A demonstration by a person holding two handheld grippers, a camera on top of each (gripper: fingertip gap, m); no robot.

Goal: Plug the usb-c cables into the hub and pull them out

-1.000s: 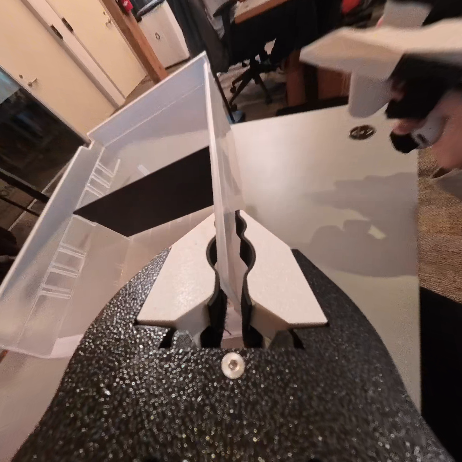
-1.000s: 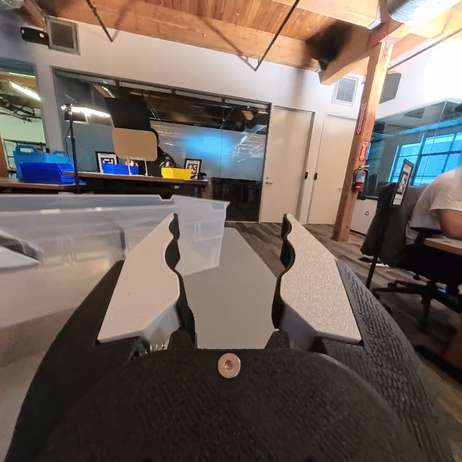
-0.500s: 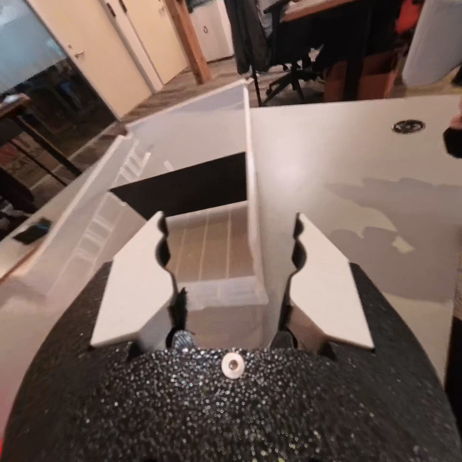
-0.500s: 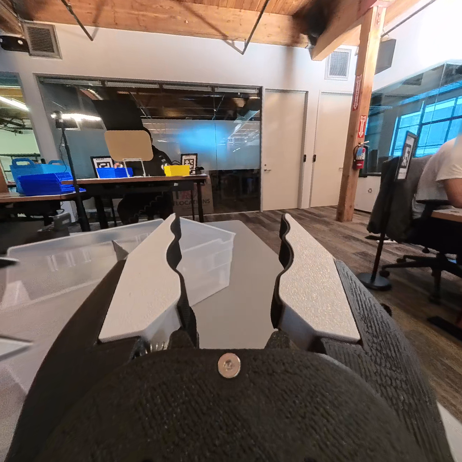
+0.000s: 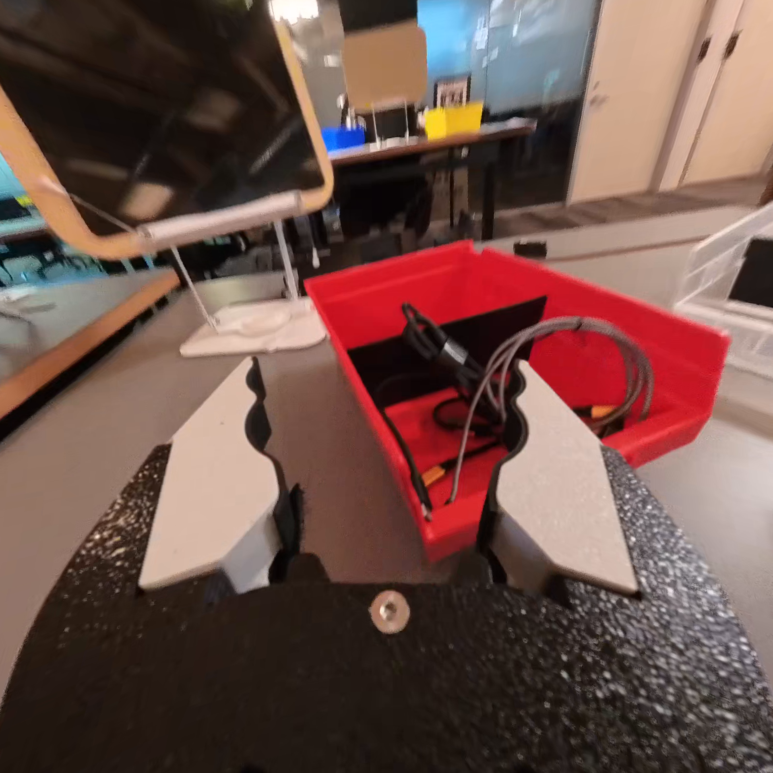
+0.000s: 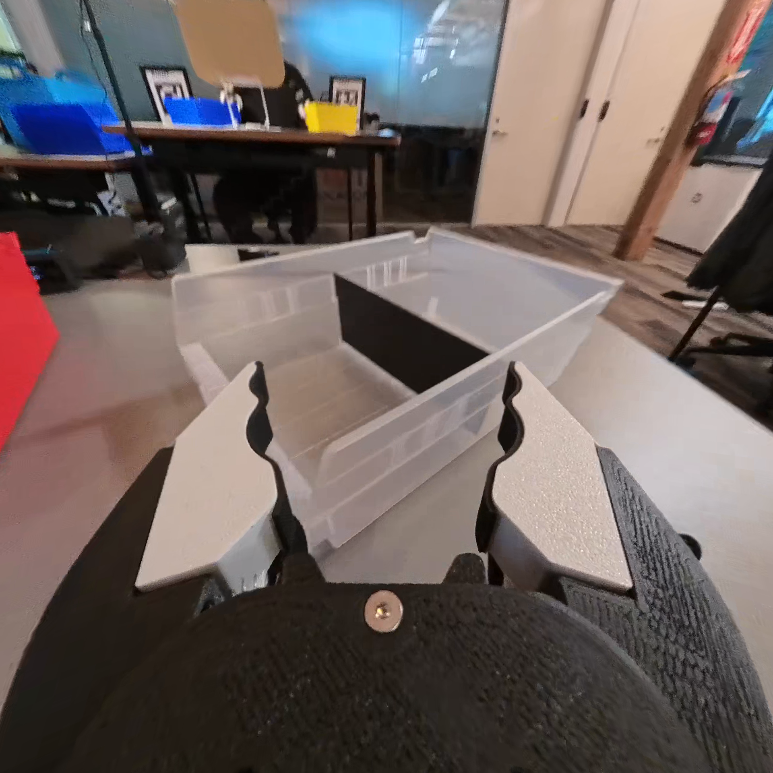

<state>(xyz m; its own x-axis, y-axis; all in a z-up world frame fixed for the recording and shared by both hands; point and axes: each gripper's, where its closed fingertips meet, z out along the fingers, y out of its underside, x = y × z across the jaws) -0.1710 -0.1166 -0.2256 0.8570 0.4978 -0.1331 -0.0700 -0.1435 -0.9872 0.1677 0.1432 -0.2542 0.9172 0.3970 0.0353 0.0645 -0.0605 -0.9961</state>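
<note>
In the left wrist view a red bin with a black divider holds a grey braided cable, a black cable and orange-tipped plugs. My left gripper is open and empty, just in front of the bin's near left corner. In the right wrist view a clear plastic bin with a black divider stands empty on the table. My right gripper is open and empty above its near end. I cannot pick out a hub.
A tablet on a white wire stand stands left of the red bin. The clear bin also shows at the right edge of the left wrist view. The red bin's side shows at the left of the right wrist view. Desks and chairs stand beyond the grey table.
My left gripper let go of the clear bin's wall, opened and swung left to face the red bin. My right gripper tilted down over the clear bin, which now rests flat.
</note>
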